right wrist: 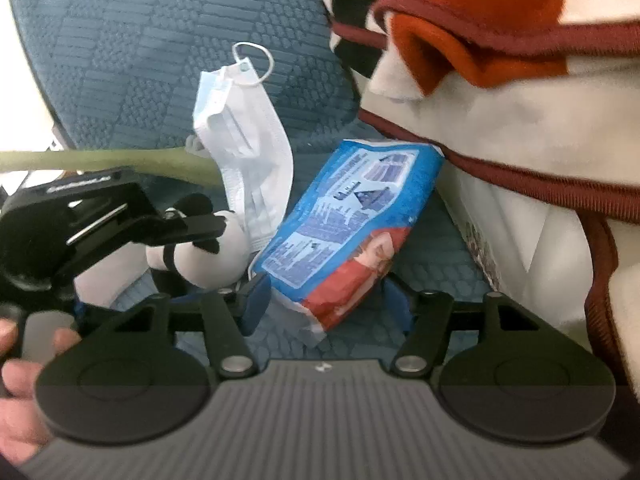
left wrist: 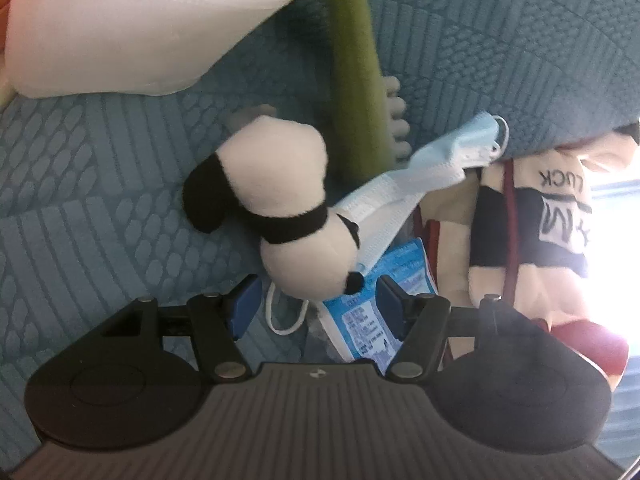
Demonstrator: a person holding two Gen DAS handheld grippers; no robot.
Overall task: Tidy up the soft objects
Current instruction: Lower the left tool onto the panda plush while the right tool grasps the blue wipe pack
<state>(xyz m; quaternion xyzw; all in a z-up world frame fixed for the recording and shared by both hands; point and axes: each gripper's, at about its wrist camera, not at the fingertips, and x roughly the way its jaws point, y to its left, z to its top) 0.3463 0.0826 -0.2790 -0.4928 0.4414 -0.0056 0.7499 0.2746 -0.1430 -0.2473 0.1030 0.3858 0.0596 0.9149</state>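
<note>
While the left gripper (left wrist: pixel 312 304) hangs with its blue pads spread and nothing pressed between them, the panda plush (left wrist: pixel 276 204) lies just ahead of its fingertips, head nearest the gap and apparently loose on the quilted teal cover (left wrist: pixel 100 184). Just past the plush and to that gripper's right, a crumpled face mask (left wrist: pixel 420 164) drapes over a blue tissue pack (left wrist: pixel 360 312), whose lower end sits between and under the pads. Farther ahead a green plush limb (left wrist: pixel 356 68) runs away from the gripper, and a white pillow (left wrist: pixel 132 28) sits well beyond on its left.

The right gripper (right wrist: pixel 328 304) also stands parted, straddling the red-and-blue end of the tissue pack (right wrist: pixel 348 224) without visibly squeezing it. To its left the left gripper (right wrist: pixel 120 216) reaches across the panda plush (right wrist: pixel 208 260), with the face mask (right wrist: pixel 240 136) standing up behind. Close on its right looms a cream and rust-red garment (right wrist: pixel 500 92).

Judging by this heap, sorting has scarcely started: plush, mask, tissues and clothing are all mixed in one spot, nothing visibly grouped.

Readable writing is scant: "LUCK" on the garment (left wrist: pixel 532 216) in the left wrist view; the pack's small print is illegible.
</note>
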